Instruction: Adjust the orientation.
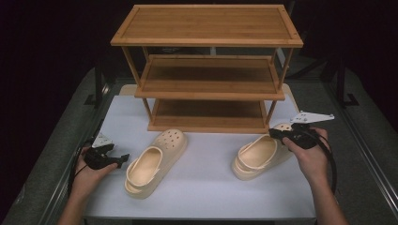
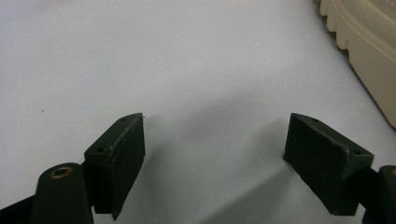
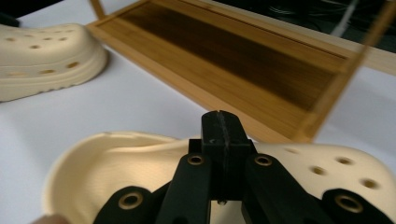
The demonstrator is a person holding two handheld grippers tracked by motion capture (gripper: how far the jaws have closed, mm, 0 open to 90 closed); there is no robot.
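Observation:
Two cream clogs lie on the white table (image 1: 206, 192) in front of a wooden three-tier shelf (image 1: 206, 26). The left clog (image 1: 155, 161) points toe-first at the shelf. Just left of its heel, my left gripper (image 1: 123, 160) is low over the table. Its jaws stand wide open around bare table (image 2: 215, 154), and the clog's ridged sole edge (image 2: 369, 46) is at upper right. My right gripper (image 1: 273, 133) sits at the toe end of the right clog (image 1: 260, 157). Its jaws (image 3: 220, 126) are pressed together over the clog's opening rim (image 3: 116, 163), with no gap showing between them.
The shelf's bottom tier (image 3: 233, 56) lies just beyond the right clog, with a thin upright post (image 3: 336, 84) close by. The left clog (image 3: 46, 56) is farther off. Dark floor surrounds the table, and metal rails (image 1: 366, 154) run along its sides.

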